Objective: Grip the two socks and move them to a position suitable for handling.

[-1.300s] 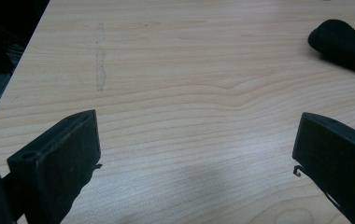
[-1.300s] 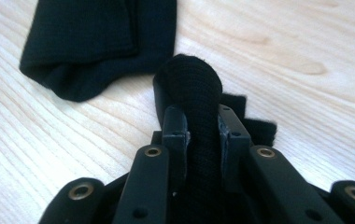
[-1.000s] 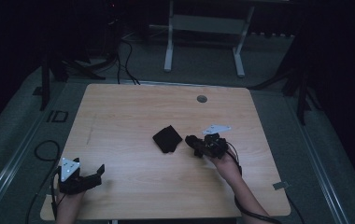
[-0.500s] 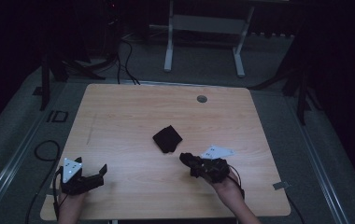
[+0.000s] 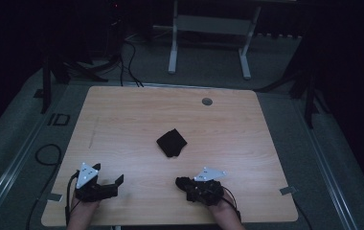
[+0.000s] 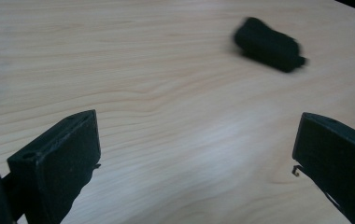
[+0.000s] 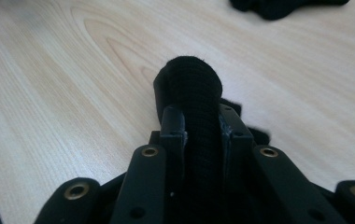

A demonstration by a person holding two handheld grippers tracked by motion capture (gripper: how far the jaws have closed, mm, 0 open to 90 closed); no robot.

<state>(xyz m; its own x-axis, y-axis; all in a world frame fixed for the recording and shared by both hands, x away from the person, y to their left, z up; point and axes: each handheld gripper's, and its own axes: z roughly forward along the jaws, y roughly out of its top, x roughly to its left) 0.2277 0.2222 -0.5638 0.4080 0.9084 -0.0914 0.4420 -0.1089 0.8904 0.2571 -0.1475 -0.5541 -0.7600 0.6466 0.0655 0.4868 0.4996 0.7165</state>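
Note:
A crumpled black cloth (image 5: 171,143) lies in the middle of the wooden table (image 5: 122,120); it also shows far off, as the cloth (image 6: 269,44) and the cloth (image 7: 278,7). My right gripper (image 5: 180,183) is near the front edge, pointing left. Its jaws (image 7: 196,116) pinch a strip of ribbed black fabric (image 7: 194,79) that sticks out past the tips. They have just eased open a little, with the fabric still squeezed between them. My left gripper (image 5: 115,186) sits at the front left, wide open (image 6: 194,140) over bare wood.
A round cable hole (image 5: 207,101) sits near the table's far edge. Beyond it stand white desk legs (image 5: 173,48) and cables (image 5: 127,52) on the dark floor. Bare wood stretches between the two grippers.
My right gripper has pulled back from beside the black cloth towards the front edge, carrying its strip of fabric. The left gripper has shifted slightly to the right.

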